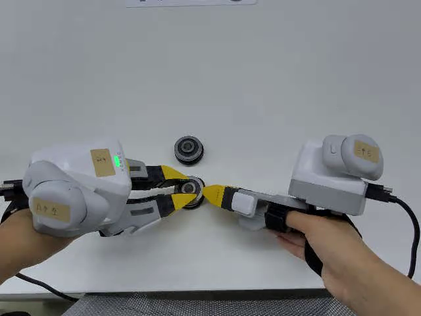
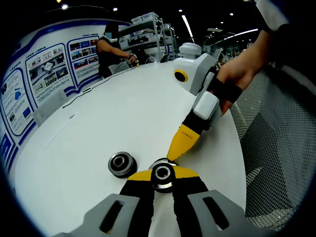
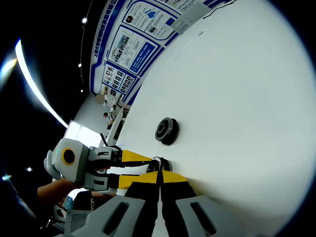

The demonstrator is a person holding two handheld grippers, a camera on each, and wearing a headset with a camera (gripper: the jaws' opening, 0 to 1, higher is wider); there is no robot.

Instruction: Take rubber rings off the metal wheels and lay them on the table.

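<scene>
Nearest, at the left, the left gripper (image 1: 184,189) is seen, and its yellow fingers (image 1: 172,174) are pinched on the held wheel (image 1: 192,188), one finger on each side. That wheel is kept low over the white bench (image 1: 263,99), near the front edge. It cannot be told if it rests on the bench. A black rubber ring (image 2: 163,161) is wrapped round its rim and is not yet off.

A little further back, the second wheel (image 1: 189,149) lies flat on the bench by itself. It is near the held wheel but not touching it, and its ring looks to be on too.

At the right, the right gripper (image 1: 214,193) is pointed at the held wheel. Its fingers (image 3: 148,180) are pressed together into one tip, and the tip is set against the wheel's right edge. It cannot be told if any rubber is caught between them.

For this step to be done well, the wheel should be kept tight and still by the left fingers. The ring should be caught at its edge by the right tip, then peeled off sideways a bit at a time, not yanked. If the wheel is gripped loosely, it may be pulled out or rolled away.

Once off, the ring is to be laid straight on the bare bench, away from both wheels.
</scene>
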